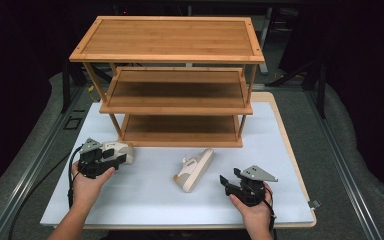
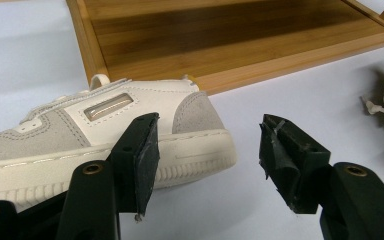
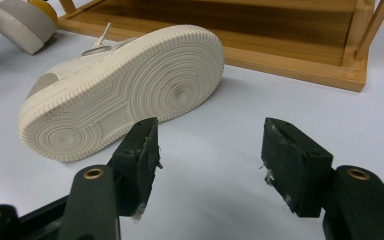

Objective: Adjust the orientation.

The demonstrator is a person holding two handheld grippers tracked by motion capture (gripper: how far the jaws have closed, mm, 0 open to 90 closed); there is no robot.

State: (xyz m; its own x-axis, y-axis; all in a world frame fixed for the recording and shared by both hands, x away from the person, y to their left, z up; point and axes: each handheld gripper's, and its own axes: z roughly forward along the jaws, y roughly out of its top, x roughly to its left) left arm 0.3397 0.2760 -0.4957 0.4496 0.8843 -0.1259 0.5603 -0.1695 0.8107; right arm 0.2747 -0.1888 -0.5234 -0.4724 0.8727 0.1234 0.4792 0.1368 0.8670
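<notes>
From the high view, a wooden shelf rack [image 1: 172, 80] with three levels stood at the far side of the white bench [image 1: 145, 200]. One pale shoe [image 1: 119, 150] sat upright at the left, near the rack's bottom corner. The left tool [image 1: 111, 159] was right next to it, held in the person's left hand [image 1: 87, 187]. A second shoe [image 1: 195, 169] lay tipped on its side in the middle of the bench. The right tool [image 1: 226, 181] was near it, held in the right hand [image 1: 252, 210].

In the left gripper view, the left tool [image 2: 207, 150] was open with nothing between its jaws. The upright shoe [image 2: 95, 130] was just past its left jaw, in front of the rack's bottom shelf [image 2: 240, 35].

In the right gripper view, the right tool [image 3: 210, 152] was open and empty too. The tipped shoe [image 3: 125, 90] showed its ridged sole, just past the left jaw. The other shoe [image 3: 20, 20] peeked in at the far left.
</notes>
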